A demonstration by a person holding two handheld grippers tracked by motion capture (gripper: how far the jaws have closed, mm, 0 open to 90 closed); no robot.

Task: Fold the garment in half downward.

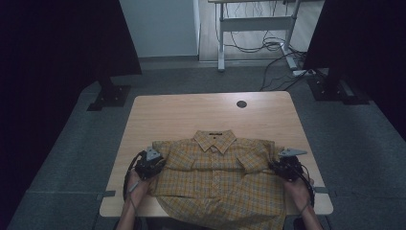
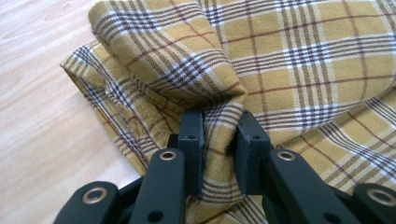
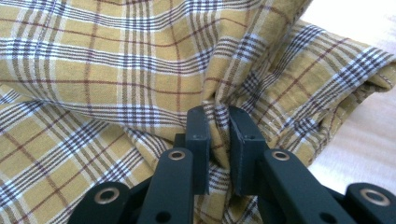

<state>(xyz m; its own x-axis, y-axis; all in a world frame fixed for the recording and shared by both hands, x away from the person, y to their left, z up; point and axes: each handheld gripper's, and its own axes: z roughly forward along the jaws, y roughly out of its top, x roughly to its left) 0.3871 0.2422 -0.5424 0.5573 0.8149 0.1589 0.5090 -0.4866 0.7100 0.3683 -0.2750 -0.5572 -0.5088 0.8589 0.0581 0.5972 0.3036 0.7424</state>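
A pale wooden worktop [image 1: 172,112] stands on grey carpeted floor [image 1: 76,143], with a small dark round cap [image 1: 242,104] set near its far edge. A yellow plaid shirt [image 1: 218,179] lies flat on the near half — collar pointing away, hem hanging over the near edge.

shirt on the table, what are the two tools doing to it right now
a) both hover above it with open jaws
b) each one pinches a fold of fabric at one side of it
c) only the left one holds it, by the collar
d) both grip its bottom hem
b: the left tool and the right tool each have their jaws closed on a bunched fold of the plaid shirt, one at each side of it.
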